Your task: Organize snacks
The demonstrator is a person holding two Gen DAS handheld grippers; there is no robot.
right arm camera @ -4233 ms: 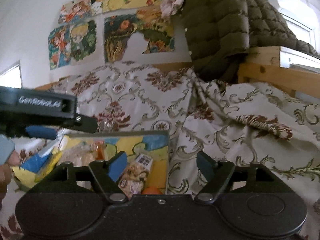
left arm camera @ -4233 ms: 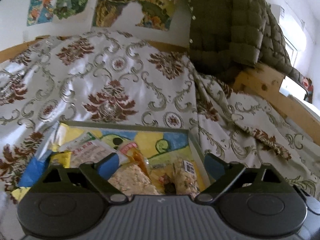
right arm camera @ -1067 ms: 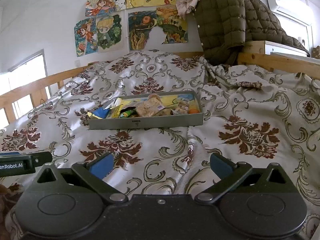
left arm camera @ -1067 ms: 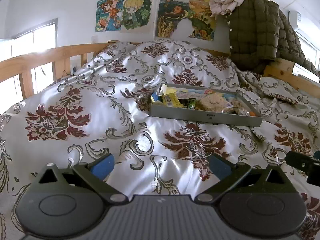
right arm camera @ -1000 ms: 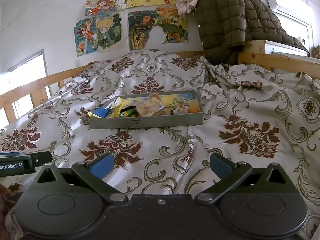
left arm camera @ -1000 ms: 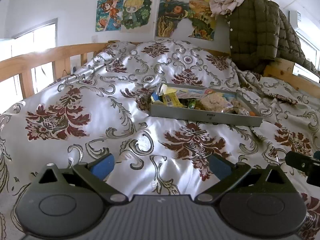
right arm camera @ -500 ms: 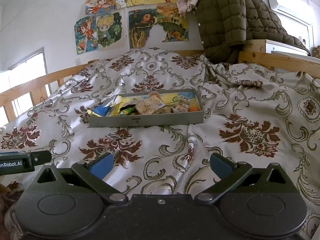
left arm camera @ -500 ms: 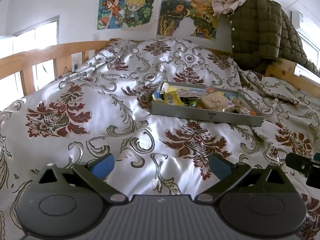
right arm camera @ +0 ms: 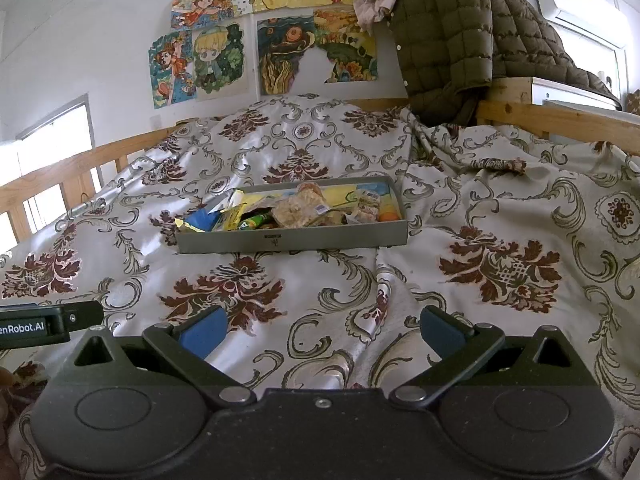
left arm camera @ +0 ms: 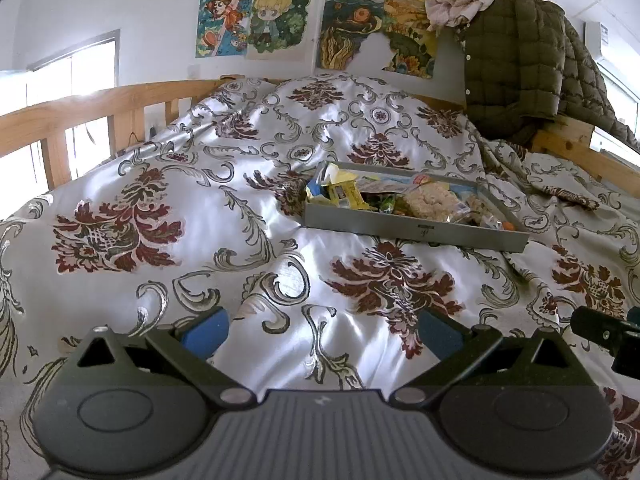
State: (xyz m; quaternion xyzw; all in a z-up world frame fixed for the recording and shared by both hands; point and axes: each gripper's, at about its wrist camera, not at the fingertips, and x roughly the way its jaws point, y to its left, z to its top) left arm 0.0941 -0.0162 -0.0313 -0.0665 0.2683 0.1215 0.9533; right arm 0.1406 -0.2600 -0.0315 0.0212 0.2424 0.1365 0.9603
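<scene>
Snacks (right arm camera: 296, 210) lie together in a shallow grey tray (right arm camera: 292, 240) that rests on the bed, on a shiny bedspread (right arm camera: 500, 268) with dark red flowers and grey scrolls. In the tray I can see a pale puffed cake in clear wrap (left arm camera: 430, 200), yellow packets (left arm camera: 342, 192), a blue packet (right arm camera: 202, 218) at the left end, a small green packet (right arm camera: 254, 220) and something round and orange (right arm camera: 389, 217) at the right end. The inside bottom of the tray is coloured yellow and blue. A small dark label (right arm camera: 275, 237) sits in the middle of the front wall of the tray, but its writing is too small to read.

Both grippers are well apart from the tray, low above the near part of the bedspread. The left gripper (left arm camera: 320, 330) has its jaws wide, with nothing between the blue pads. The right gripper (right arm camera: 320, 330) also has its jaws wide and empty. In the right wrist view the side of the left gripper shows at the left edge, with white letters "enRobot.AI" (right arm camera: 22, 329) on a black bar; the beginning of the word is cut off.

Behind the bed, cartoon posters (right arm camera: 208, 64) hang on the white wall. An olive quilted jacket (right arm camera: 444, 40) hangs over the wooden bed frame (right arm camera: 560, 118).
</scene>
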